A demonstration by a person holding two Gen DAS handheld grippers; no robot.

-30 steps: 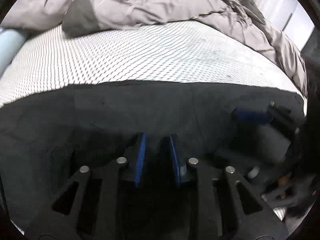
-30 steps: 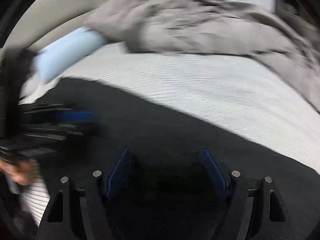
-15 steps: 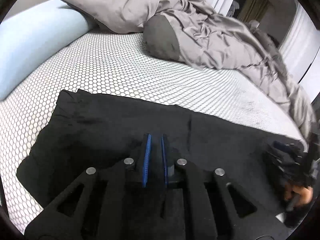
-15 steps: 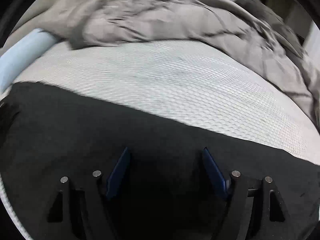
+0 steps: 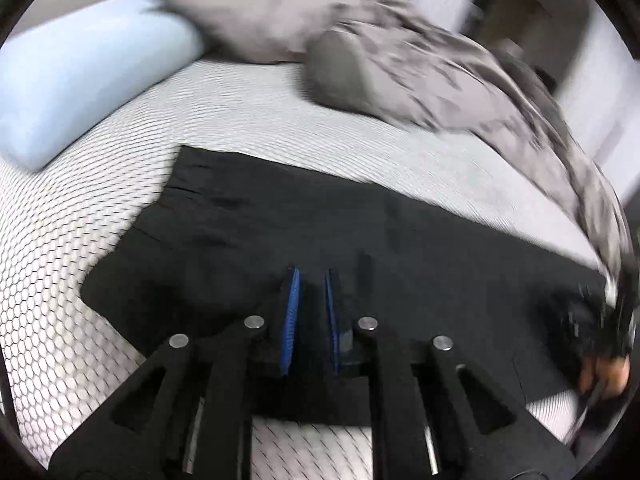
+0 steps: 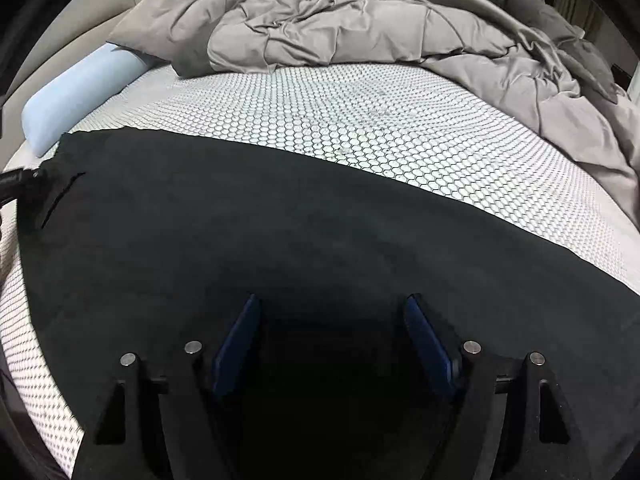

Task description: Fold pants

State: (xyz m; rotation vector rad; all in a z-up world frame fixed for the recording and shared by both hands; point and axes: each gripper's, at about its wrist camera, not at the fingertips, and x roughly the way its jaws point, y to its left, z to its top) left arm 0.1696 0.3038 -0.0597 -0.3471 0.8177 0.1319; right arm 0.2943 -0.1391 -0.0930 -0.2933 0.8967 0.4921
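Observation:
Black pants [image 5: 280, 248] lie flat across the white honeycomb-patterned mattress [image 5: 72, 248]; they also fill the lower half of the right wrist view [image 6: 280, 240]. My left gripper [image 5: 311, 280] is above the pants near their waist end, its blue pads nearly together with a narrow gap and nothing between them. My right gripper [image 6: 332, 304] is wide open and empty, low over the pants. The right gripper and the hand holding it show blurred at the right edge of the left wrist view [image 5: 592, 332].
A light blue bolster pillow [image 5: 80, 80] lies at the far left; it also shows in the right wrist view [image 6: 80, 92]. A crumpled grey duvet [image 6: 360, 24] and pillow cover the back and right of the bed. The mattress edge is close below.
The left gripper has narrowed and pulled back and up, bringing the pants' waist end and near edge into view. The right view has steadied and turned right; its jaws stay wide open.

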